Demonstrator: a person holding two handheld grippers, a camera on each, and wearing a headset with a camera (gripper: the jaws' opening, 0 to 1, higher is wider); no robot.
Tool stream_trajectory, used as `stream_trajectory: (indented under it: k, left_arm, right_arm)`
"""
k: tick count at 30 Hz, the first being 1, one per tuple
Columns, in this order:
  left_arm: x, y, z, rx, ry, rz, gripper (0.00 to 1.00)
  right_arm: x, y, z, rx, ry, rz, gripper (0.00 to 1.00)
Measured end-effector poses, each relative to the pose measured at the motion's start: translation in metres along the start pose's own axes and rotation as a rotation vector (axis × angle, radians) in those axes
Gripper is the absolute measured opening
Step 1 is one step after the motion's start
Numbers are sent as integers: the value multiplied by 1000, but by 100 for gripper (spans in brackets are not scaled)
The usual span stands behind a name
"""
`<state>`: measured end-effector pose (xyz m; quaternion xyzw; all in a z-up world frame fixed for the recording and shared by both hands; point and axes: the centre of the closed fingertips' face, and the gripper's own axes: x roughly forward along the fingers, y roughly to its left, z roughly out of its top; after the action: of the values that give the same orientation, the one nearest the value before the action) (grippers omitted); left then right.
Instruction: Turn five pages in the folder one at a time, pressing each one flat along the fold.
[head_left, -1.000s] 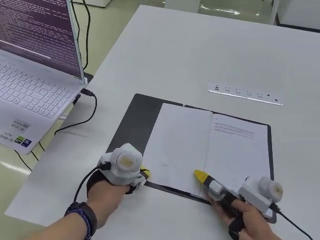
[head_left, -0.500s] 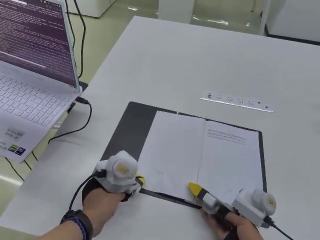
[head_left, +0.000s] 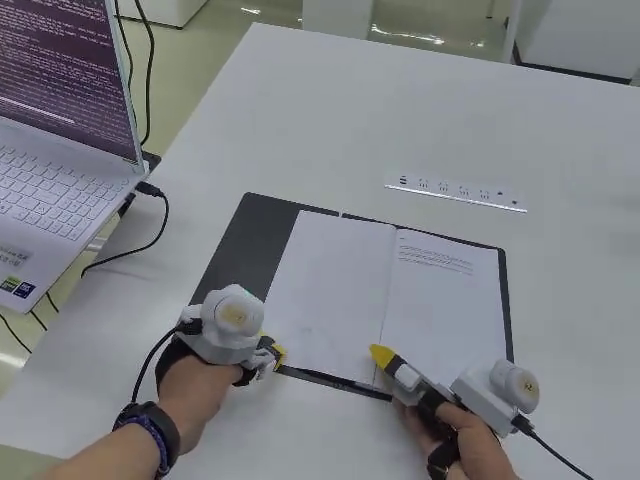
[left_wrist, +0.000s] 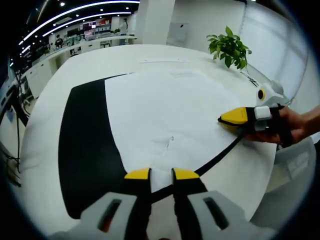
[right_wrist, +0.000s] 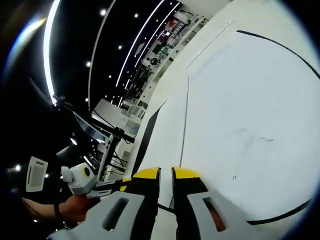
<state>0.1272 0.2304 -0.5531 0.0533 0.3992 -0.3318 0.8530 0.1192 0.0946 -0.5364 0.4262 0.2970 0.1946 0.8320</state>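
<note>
A black folder (head_left: 235, 250) lies open on the white table, with a blank left page (head_left: 330, 285) and a right page (head_left: 445, 310) that has a few printed lines at its top. My left gripper (head_left: 272, 355) rests at the lower left corner of the left page; in the left gripper view its yellow-tipped jaws (left_wrist: 161, 174) stand close together over the folder's bottom edge. My right gripper (head_left: 383, 355) lies low on the page beside the fold (head_left: 388, 300), its jaws shut (right_wrist: 166, 173), and it also appears in the left gripper view (left_wrist: 234, 117).
An open laptop (head_left: 50, 130) sits at the left, and its black cable (head_left: 130, 245) runs toward the folder. A white power strip (head_left: 455, 192) lies beyond the folder. A potted plant (left_wrist: 227, 47) stands far off. Bare table (head_left: 350, 90) stretches behind.
The head camera has shifted, so the folder sits a little further left in the picture. Both grippers keep their places on the folder.
</note>
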Motion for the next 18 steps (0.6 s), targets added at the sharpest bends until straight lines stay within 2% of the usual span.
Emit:
stream_trajectory:
  k: [5, 11, 18]
  left_arm:
    - [-6, -8, 8, -20, -19, -18, 23]
    - [-18, -10, 22, -29, -58, -18, 29]
    - [-36, -12, 34, -15, -102, -18, 34]
  right_arm:
    - [-14, -7, 16, -25, -37, -48, 16]
    - [-37, -18, 33, -90, -68, -117, 23]
    - [-63, -23, 45, -148, -100, -157, 29]
